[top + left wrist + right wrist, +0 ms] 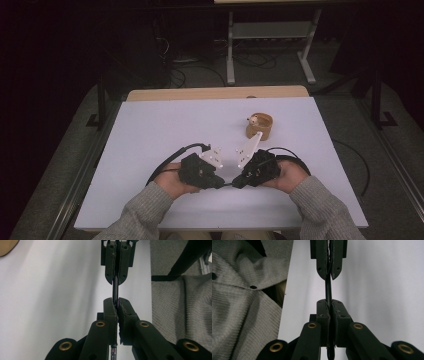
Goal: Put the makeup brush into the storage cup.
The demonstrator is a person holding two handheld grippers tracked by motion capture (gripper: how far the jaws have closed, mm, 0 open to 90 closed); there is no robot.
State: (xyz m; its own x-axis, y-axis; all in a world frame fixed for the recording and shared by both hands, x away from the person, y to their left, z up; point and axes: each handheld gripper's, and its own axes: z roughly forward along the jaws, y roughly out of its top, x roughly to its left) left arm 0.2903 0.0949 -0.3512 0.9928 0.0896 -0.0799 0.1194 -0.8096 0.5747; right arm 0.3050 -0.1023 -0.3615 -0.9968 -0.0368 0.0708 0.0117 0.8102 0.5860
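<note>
The left gripper (220, 184) and the right gripper (235, 184) meet nose to nose at the near middle of the white worktop (150, 135), each held in a hand in a grey knitted sleeve (135, 220). Between them runs a thin dark rod (115, 288), and both pairs of jaws are clamped on it. In the left gripper view the left gripper's own jaws are pressed together on the rod's near part, with the rod's metal end sticking out below them; straight ahead of those jaws the rod runs on into the right gripper's jaws, which hang in from the top of the view and are likewise pinched on it. The right gripper view gives the same arrangement from the other side: its own jaws are tight on the rod (328, 288), and the left gripper's jaws grip the rod's far part just ahead. What the rod is I cannot tell; it shows as a slim, glossy black shaft, held off the worktop.

Each gripper carries a pale three-cornered plate on top, and a black cable (170, 157) loops back from each toward the person.

Farther off, beyond the right gripper and well apart from both pairs of jaws, a small brown round holder (259, 126) stands on the worktop with a small pale thing in it, too small to identify.
</note>
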